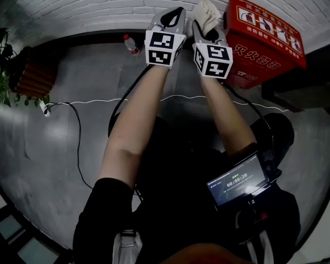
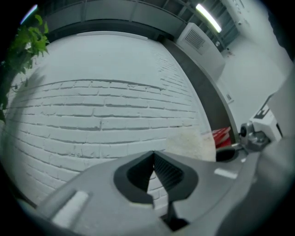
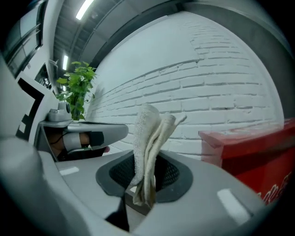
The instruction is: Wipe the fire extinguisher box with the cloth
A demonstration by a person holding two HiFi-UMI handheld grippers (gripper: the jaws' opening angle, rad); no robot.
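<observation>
Right hand-held gripper [image 1: 209, 31] clamped on cloth [image 1: 205, 12]. Fire extinguisher box [image 1: 264, 38] just rightward, upper right of frame. Left hand-held gripper [image 1: 171, 21] closed, empty, farther.

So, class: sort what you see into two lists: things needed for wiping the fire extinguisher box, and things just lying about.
For the job: cloth, clamped in the right gripper; red fire extinguisher box.
Lying about: bottle; potted plant; white cable.
</observation>
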